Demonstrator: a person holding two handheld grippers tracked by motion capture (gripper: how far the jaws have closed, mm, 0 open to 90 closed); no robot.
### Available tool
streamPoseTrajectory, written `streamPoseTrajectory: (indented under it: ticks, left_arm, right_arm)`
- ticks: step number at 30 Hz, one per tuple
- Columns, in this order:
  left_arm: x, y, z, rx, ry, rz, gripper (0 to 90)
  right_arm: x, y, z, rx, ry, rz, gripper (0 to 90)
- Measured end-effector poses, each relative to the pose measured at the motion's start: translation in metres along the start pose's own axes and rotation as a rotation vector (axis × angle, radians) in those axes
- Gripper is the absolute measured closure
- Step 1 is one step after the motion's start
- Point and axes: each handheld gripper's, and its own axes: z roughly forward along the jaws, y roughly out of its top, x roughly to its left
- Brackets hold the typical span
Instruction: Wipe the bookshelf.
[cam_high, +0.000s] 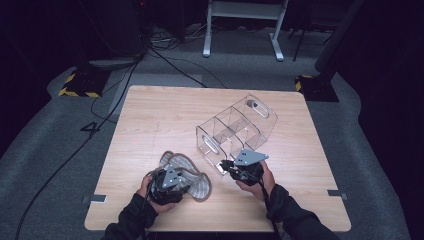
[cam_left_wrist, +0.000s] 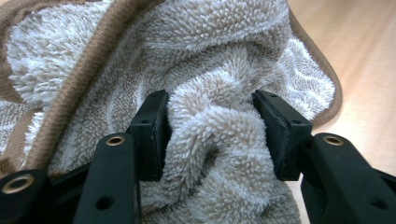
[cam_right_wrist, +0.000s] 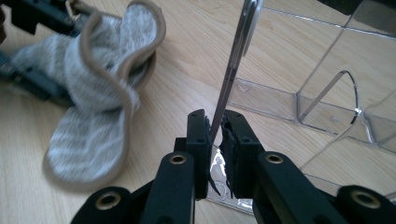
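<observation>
The soft beige terry cloth with a brown bound edge (cam_high: 192, 177) lay bunched on the near-left part of the pale wooden table (cam_high: 150, 120), just left of the clear acrylic organiser box with inner dividers and slotted handles (cam_high: 235, 131), which sat near the table's middle, angled away from the person.

The left gripper (cam_left_wrist: 212, 135) sat over the cloth with a thick fold of pile between its jaws. In the left gripper view both pads touched that fold and dented it slightly, so the gripper appeared to be pinching the cloth, though how firmly could not be told. The right gripper (cam_right_wrist: 215, 140) had its jaws pressed together on the thin near end wall of the box, the clear panel standing edge-on between the pads.

The cloth looked light, limp and compressible. It would likely sag and trail from any single hold, and the fluffy pile should give the pads good friction. A bunched fold or the stitched brown border seemed the better place to grip, since a thin single layer might slip out.

The box looked rigid, light and smooth. Its glossy wall was probably slippery under the pads, and a hard squeeze or twist on one panel could stress the joints or crack it. The end wall near its handle slot seemed a sound hold for steadying it while the cloth went into a compartment.
</observation>
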Motion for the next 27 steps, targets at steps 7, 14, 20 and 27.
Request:
streamPoseTrajectory:
  ticks: [7,14,20,27]
  left_arm:
    - [-0.020,0.001,0.003,0.000,-0.028,0.046,47.6]
    - [-0.039,0.009,0.015,0.005,-0.033,0.088,43.7]
    - [-0.043,0.014,0.010,-0.017,-0.011,0.118,31.8]
    - [-0.025,0.019,-0.028,-0.122,0.024,0.048,24.9]
  right_arm:
    - [0.004,0.009,0.015,-0.007,-0.007,0.010,80.6]
    - [0.009,0.016,0.021,0.009,-0.018,0.000,77.9]
    - [0.006,0.000,0.004,0.045,0.031,-0.012,56.9]
    - [-0.012,-0.020,-0.044,0.040,0.024,-0.018,48.7]
